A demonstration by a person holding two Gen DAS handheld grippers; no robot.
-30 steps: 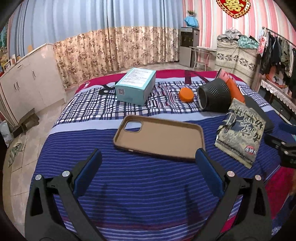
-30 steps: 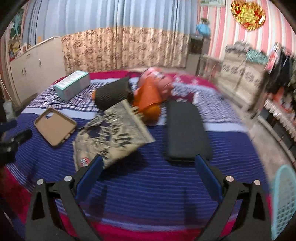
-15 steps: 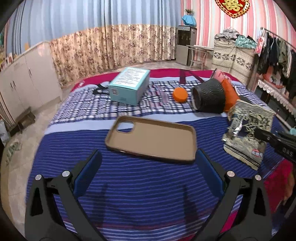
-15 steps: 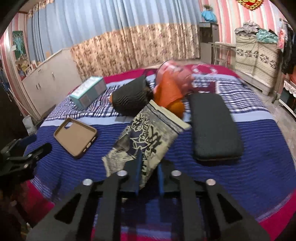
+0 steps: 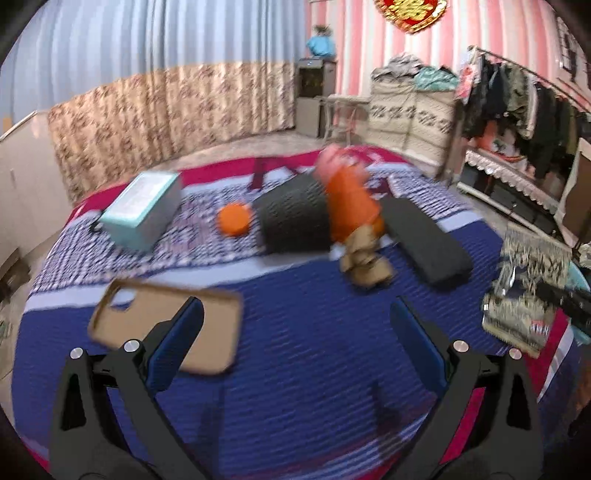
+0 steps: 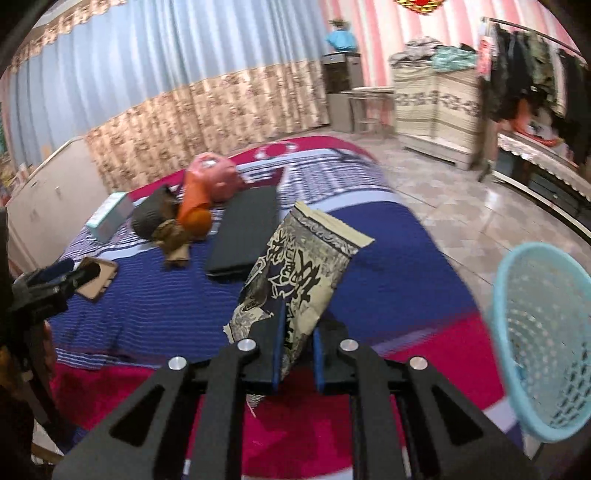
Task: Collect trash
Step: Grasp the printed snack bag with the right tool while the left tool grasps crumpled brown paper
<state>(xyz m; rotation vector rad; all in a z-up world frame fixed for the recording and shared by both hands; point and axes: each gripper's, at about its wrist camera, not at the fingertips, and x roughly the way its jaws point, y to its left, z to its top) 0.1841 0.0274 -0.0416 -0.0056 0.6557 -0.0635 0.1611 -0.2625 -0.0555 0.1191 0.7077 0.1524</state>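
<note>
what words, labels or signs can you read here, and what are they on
Nothing reads clearly.
Snack bag, clamped by the right gripper: large black brush-style characters, too stylised and blurred to read.
Red and gold wall ornament: cut off, unreadable.
Teal box: printed label on top, too blurred to read.

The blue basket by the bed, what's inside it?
Through the mesh wall of the blue basket, the part in view looks empty. Its bottom runs out of the picture, so anything lying there cannot be seen.
</note>
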